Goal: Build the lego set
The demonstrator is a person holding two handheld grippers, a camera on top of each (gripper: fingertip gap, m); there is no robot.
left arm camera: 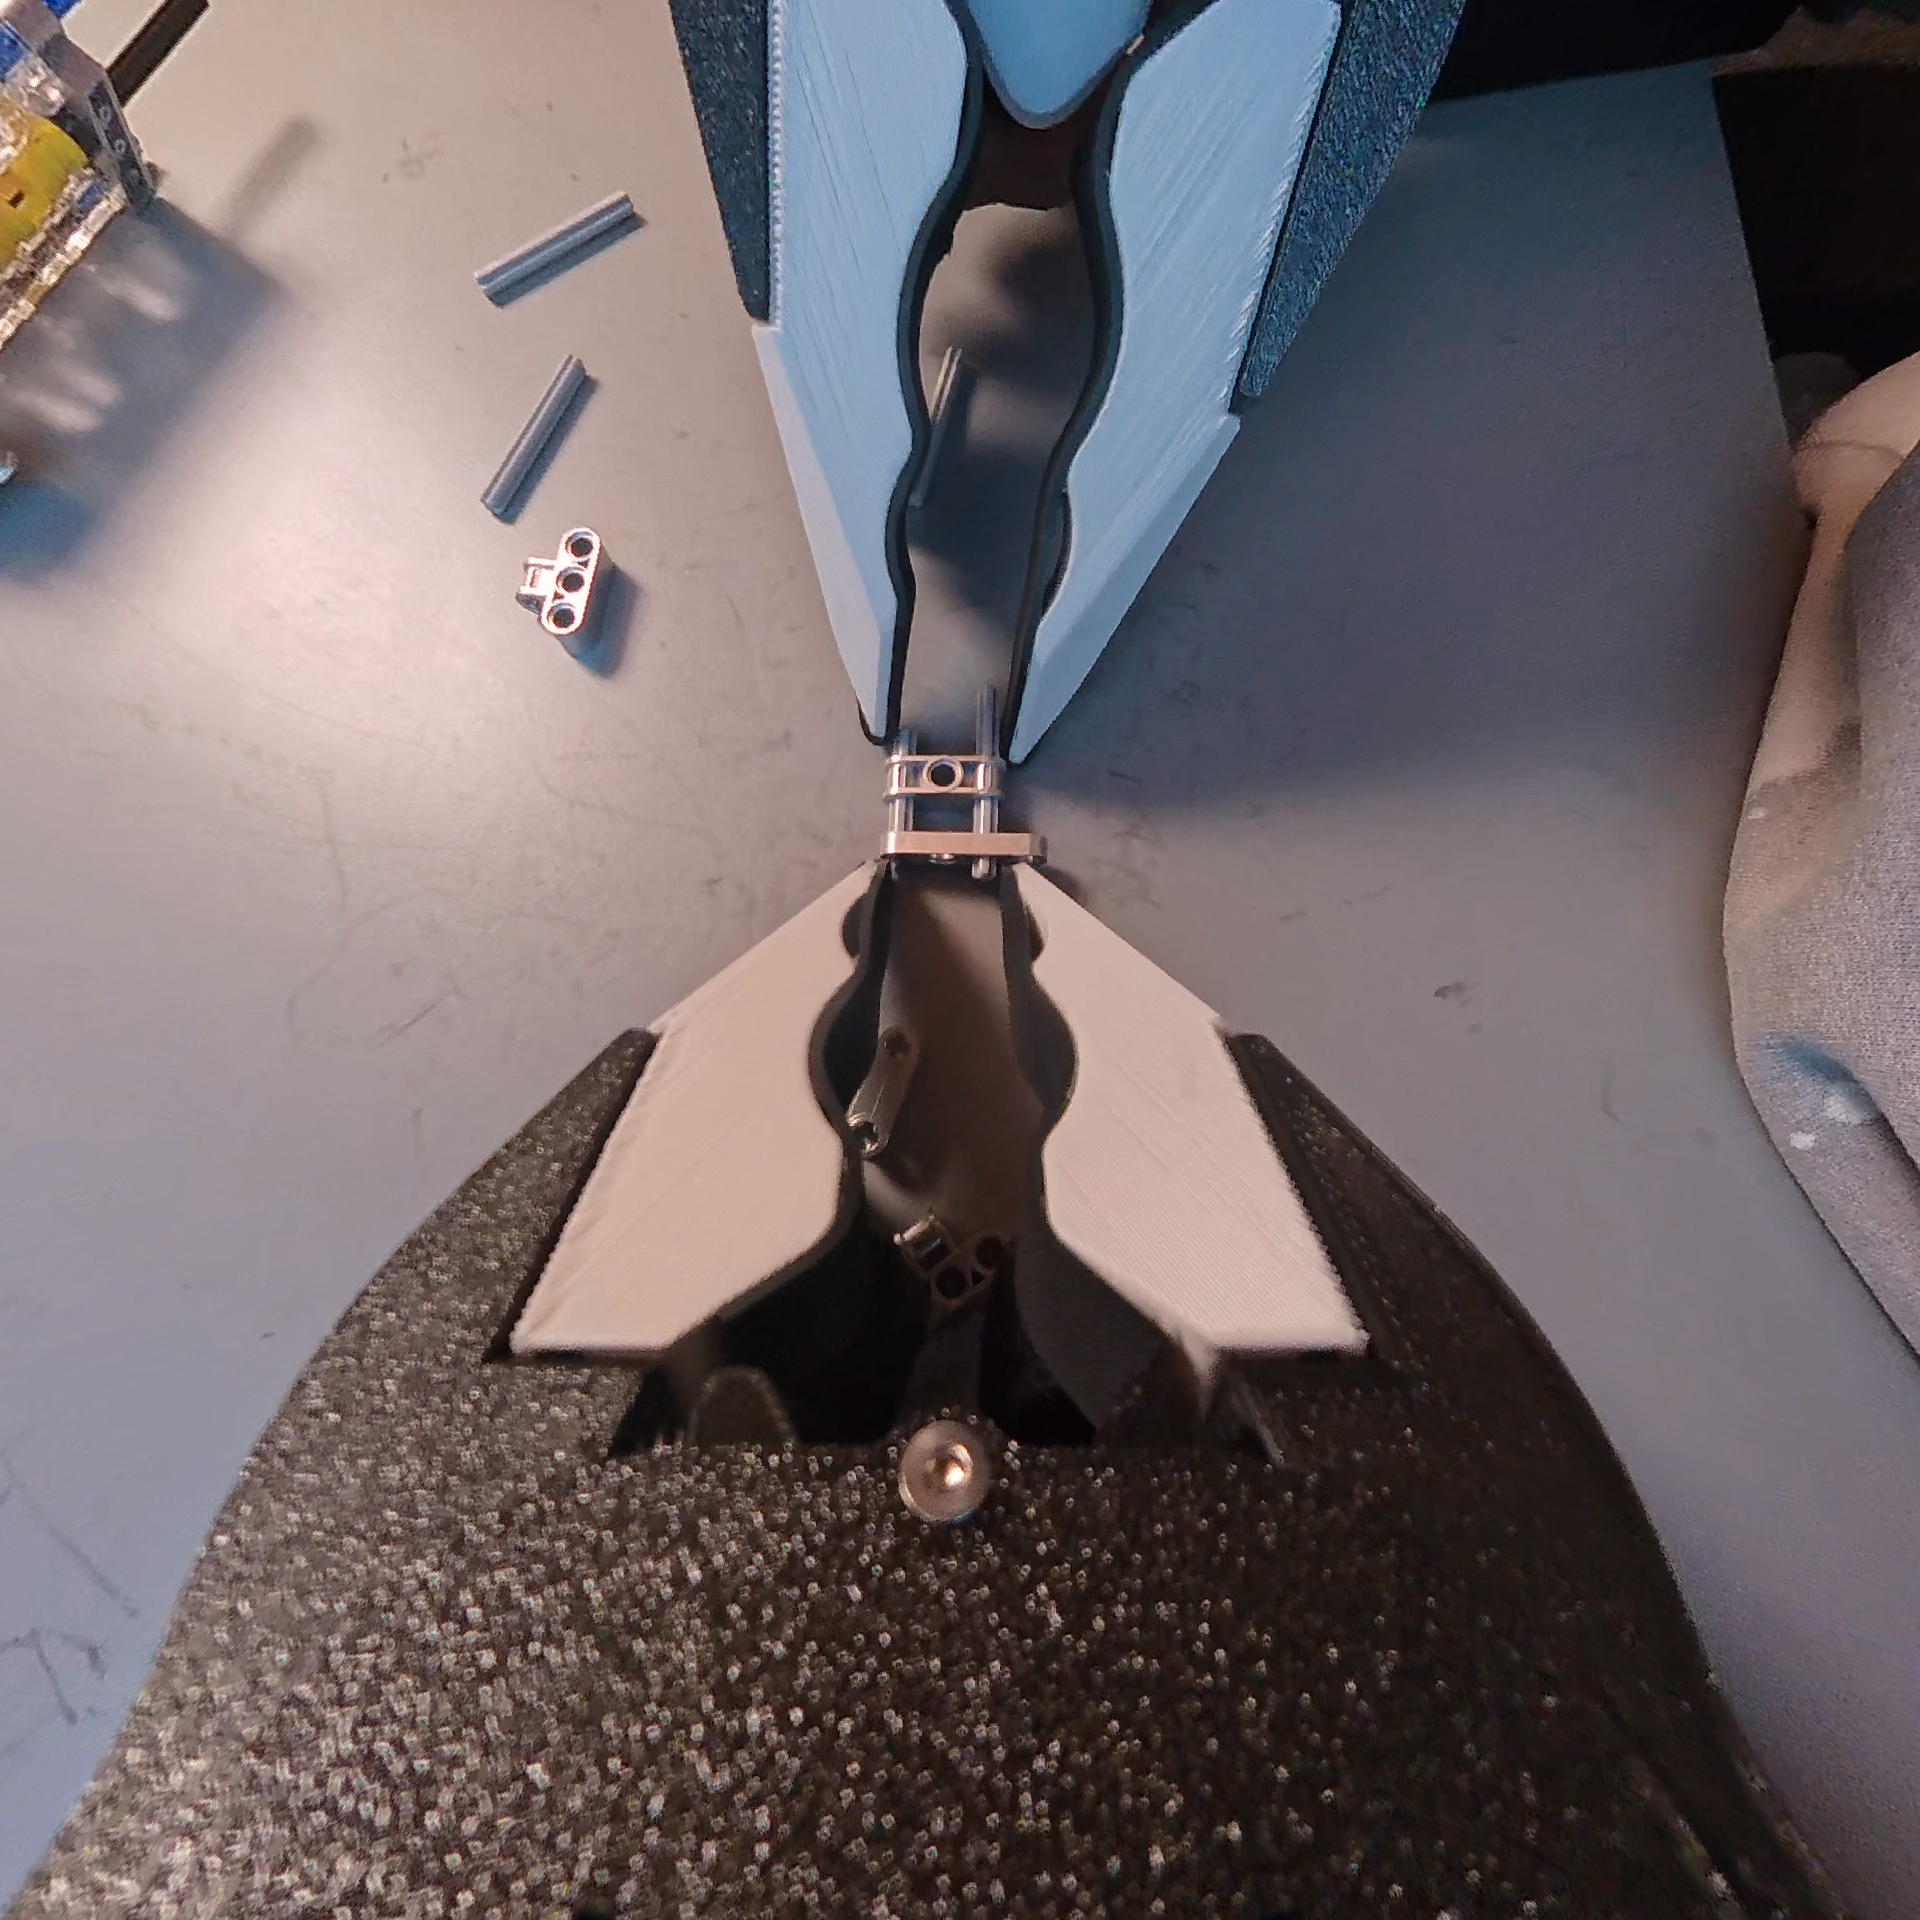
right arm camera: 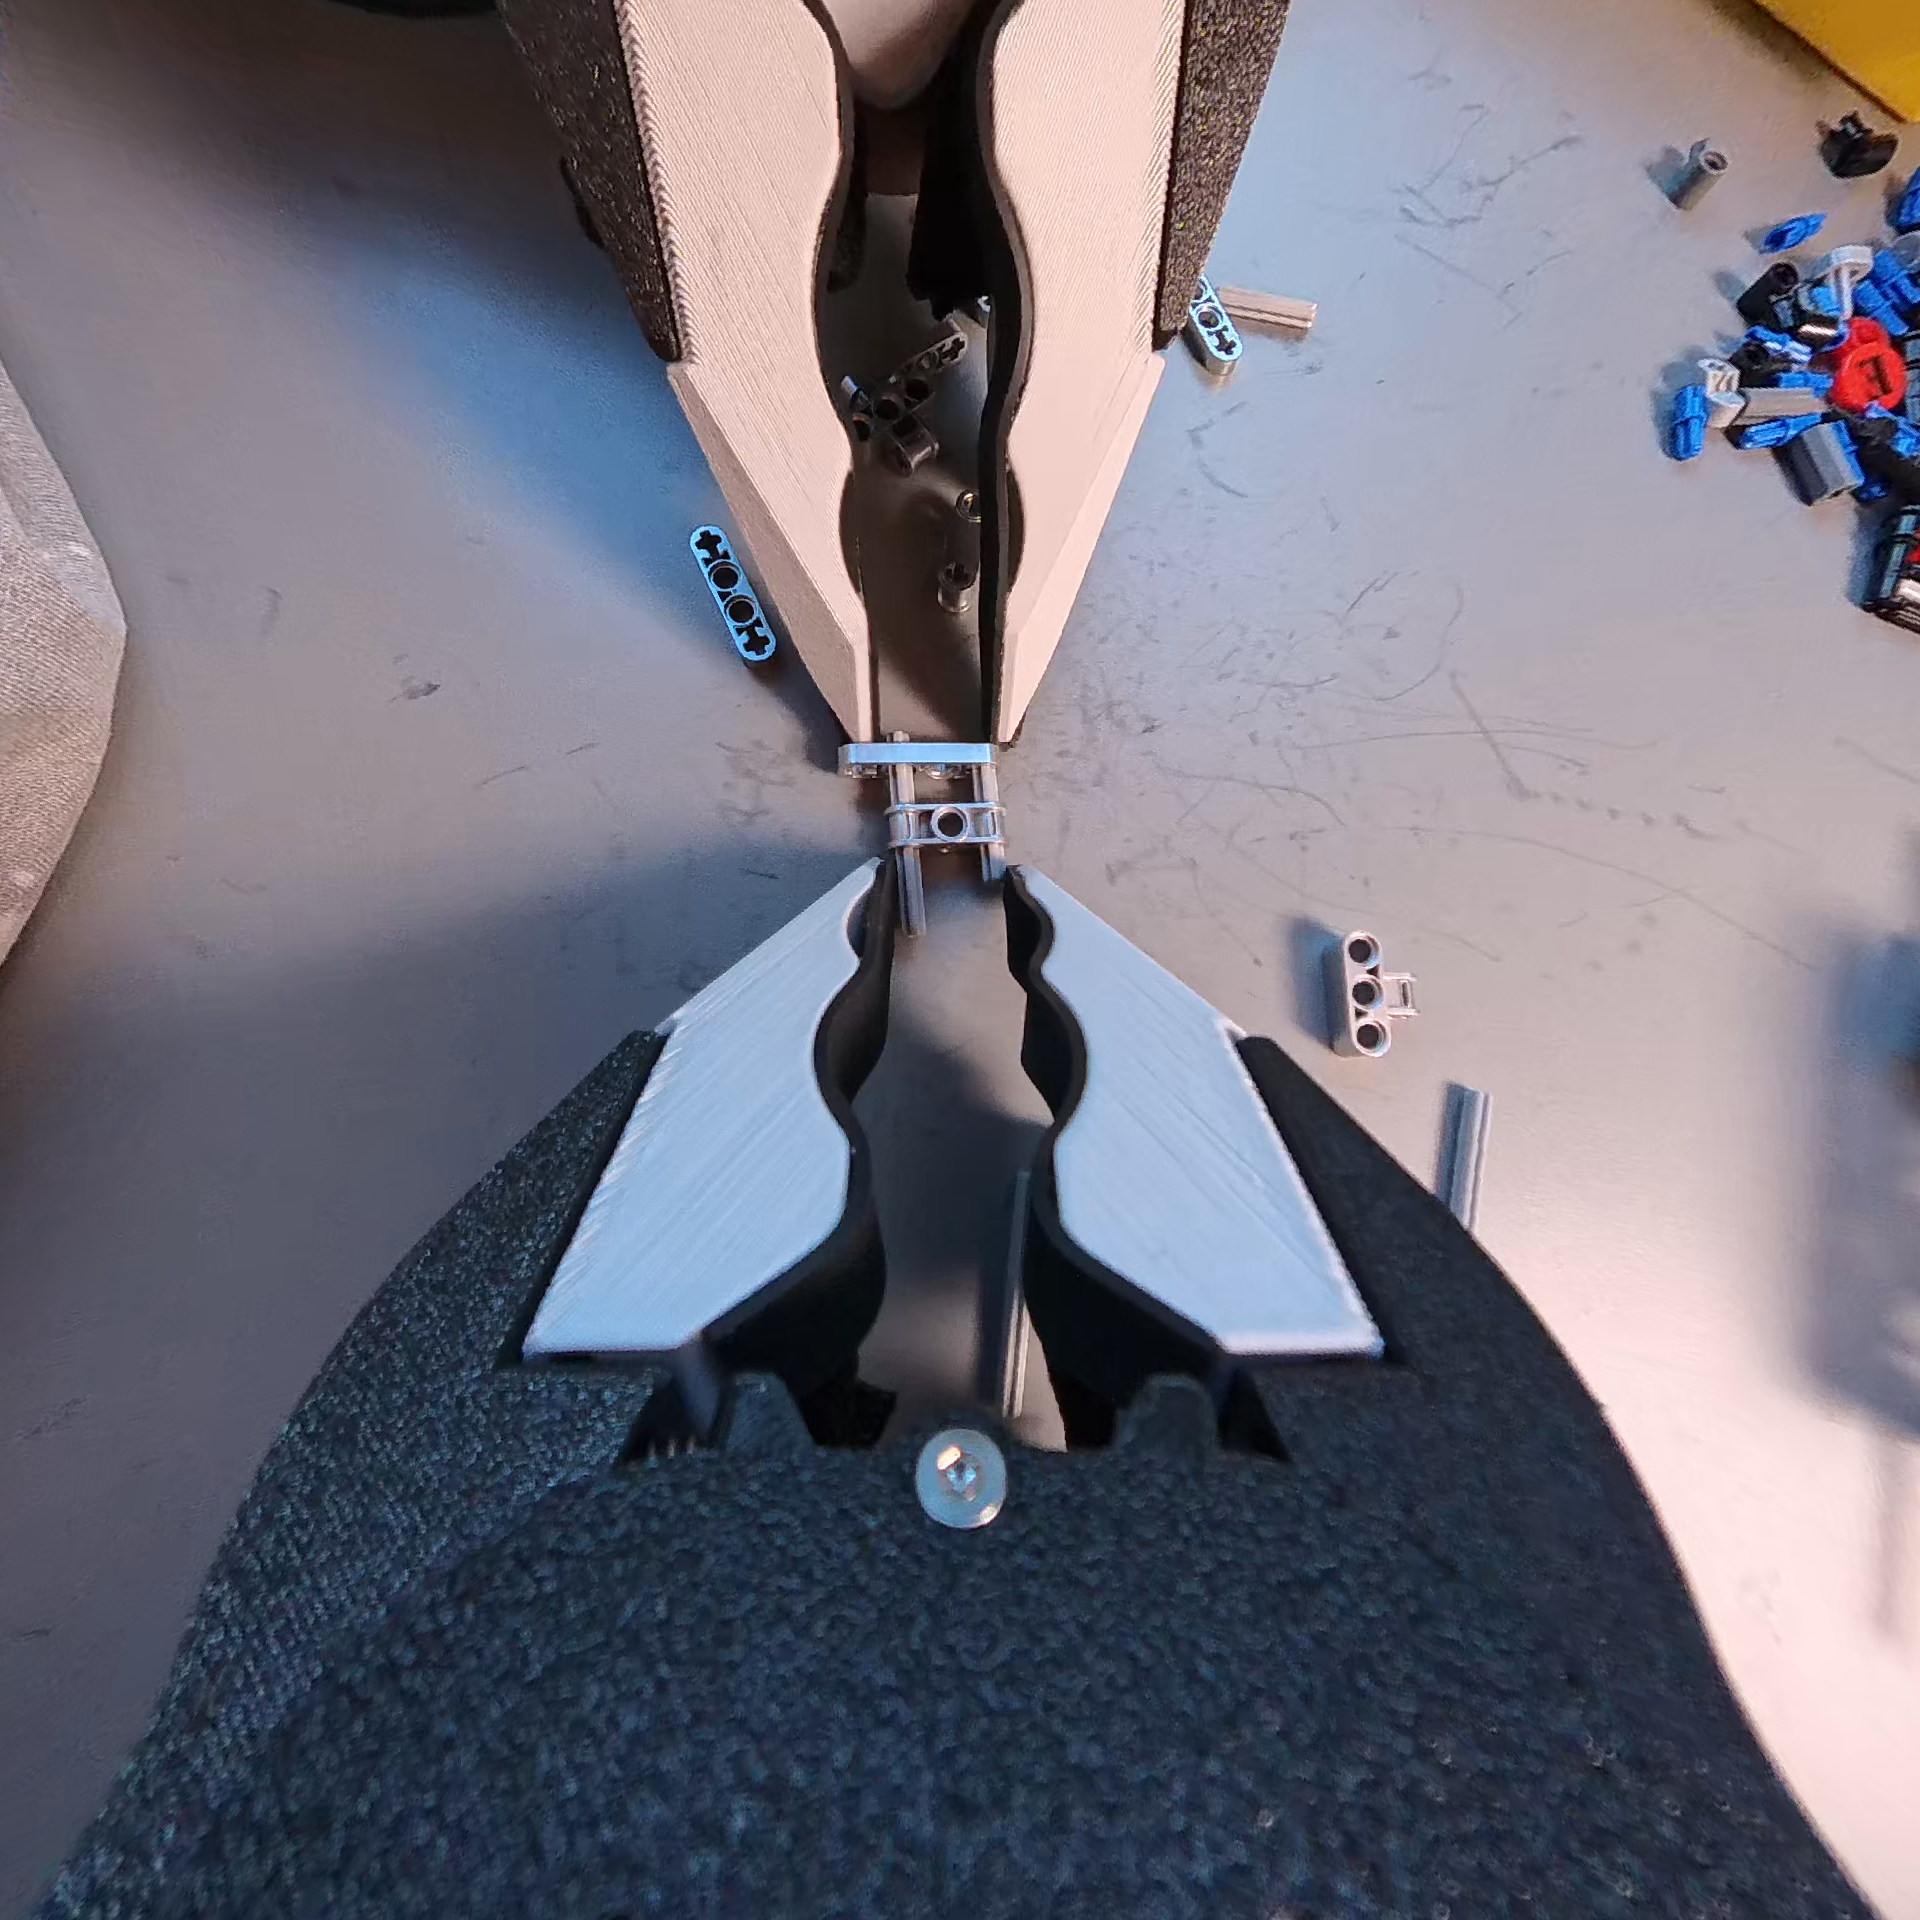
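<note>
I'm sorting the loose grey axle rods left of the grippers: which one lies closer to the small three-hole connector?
The nearer, lower grey ribbed axle rod, its end just above the light grey three-hole connector; the other grey axle rod lies farther up the table.

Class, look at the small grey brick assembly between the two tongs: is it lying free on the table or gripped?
Gripped. The left tongs and right tongs each close on one end of the grey assembly.

A small grey assembly (left arm camera: 951,805) of two thin axles through a cross-block and flat beam hangs above the table (left arm camera: 312,935).
</note>
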